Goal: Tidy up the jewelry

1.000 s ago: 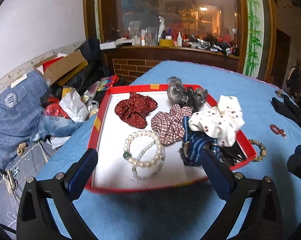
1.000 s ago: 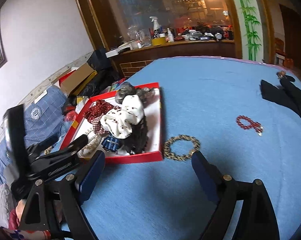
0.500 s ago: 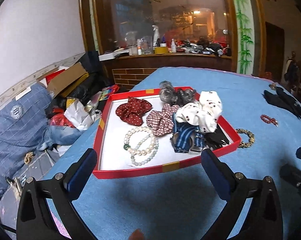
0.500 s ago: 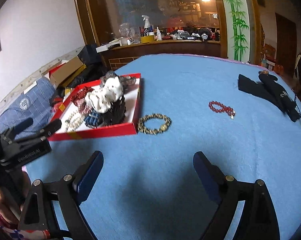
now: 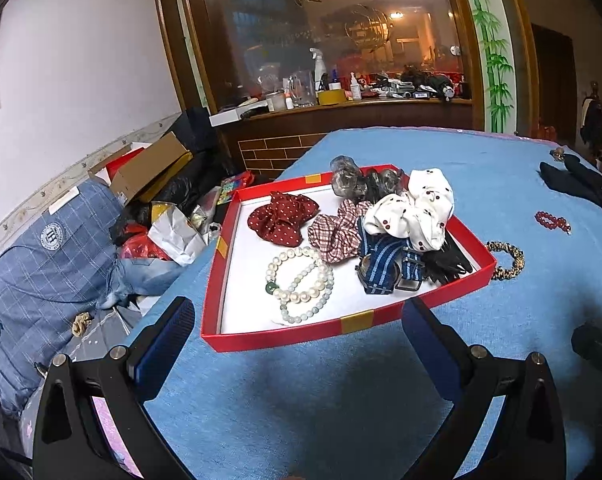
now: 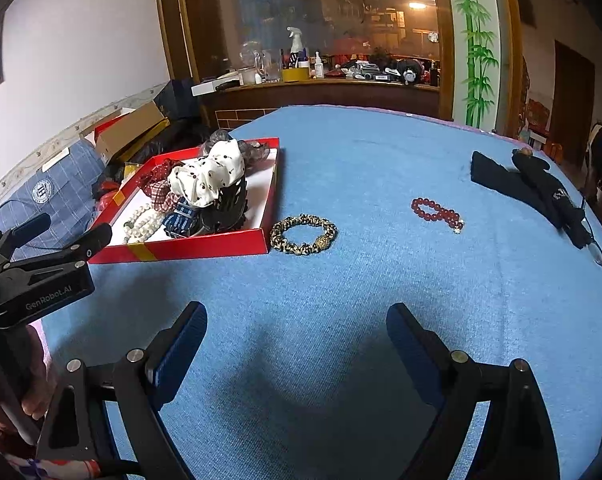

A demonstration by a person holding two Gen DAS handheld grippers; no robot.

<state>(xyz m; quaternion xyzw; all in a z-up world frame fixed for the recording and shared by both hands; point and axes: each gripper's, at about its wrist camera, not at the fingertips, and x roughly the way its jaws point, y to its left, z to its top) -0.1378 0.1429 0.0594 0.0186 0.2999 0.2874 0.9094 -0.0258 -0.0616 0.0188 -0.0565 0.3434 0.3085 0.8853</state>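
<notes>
A red tray on the blue tablecloth holds pearl bracelets, scrunchies in dark red, plaid and white, and a striped watch strap. A leopard-print bracelet lies just right of the tray. Further right lies a red bead bracelet. My left gripper is open and empty, short of the tray's near edge. My right gripper is open and empty, well short of both loose bracelets.
A folded black umbrella lies at the table's far right beside glasses. Off the table's left edge are a blue plaid bag, cardboard boxes and clutter. A wooden counter crowded with bottles stands behind the table.
Both grippers have pulled back and risen from the tray, which now sits farther away in both views. Their jaws stayed open. Nothing on the table was moved.
</notes>
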